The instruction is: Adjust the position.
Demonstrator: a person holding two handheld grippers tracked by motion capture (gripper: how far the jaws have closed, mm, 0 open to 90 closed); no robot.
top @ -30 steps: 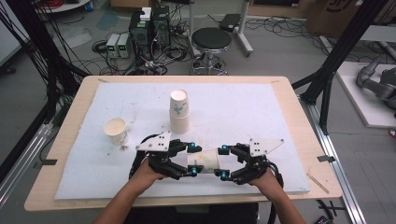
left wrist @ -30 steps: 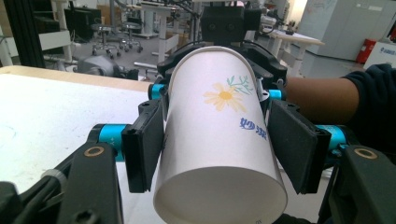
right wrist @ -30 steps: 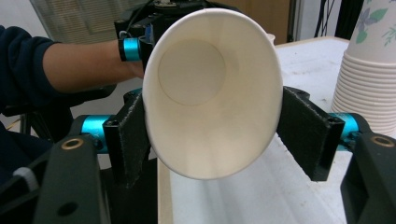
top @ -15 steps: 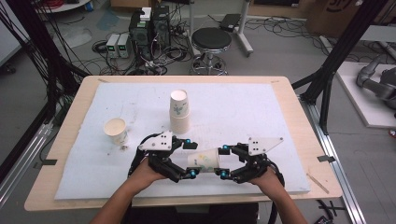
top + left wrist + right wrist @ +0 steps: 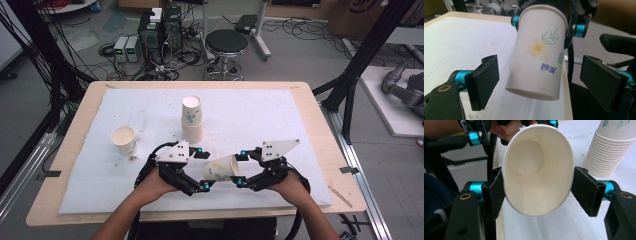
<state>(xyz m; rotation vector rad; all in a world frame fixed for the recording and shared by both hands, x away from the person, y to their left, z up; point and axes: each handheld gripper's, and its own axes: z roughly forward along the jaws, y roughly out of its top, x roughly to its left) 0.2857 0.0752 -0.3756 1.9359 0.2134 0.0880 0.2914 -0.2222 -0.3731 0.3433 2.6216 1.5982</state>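
A flower-printed paper cup (image 5: 220, 168) hangs sideways between two handheld tools, pinched oval at its rim by the right gripper (image 5: 537, 192). The left gripper (image 5: 544, 85) stands wide around its base, untouching. Closing gently should spare the wall. The right gripper view reveals the cup stack (image 5: 610, 147) beyond.

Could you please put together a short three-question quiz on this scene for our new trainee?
1. True or false: the left gripper is clamped on the held paper cup.
2. Which gripper squeezes that cup's rim into an oval: (a) left, (b) right?
3. What stands upside down at the middle of the white mat?

Key
1. False: its jaws stand apart on either side of the cup, with gaps showing.
2. (b): its pads press the rim from both sides.
3. The stack of paper cups; a single upright cup stands further left.
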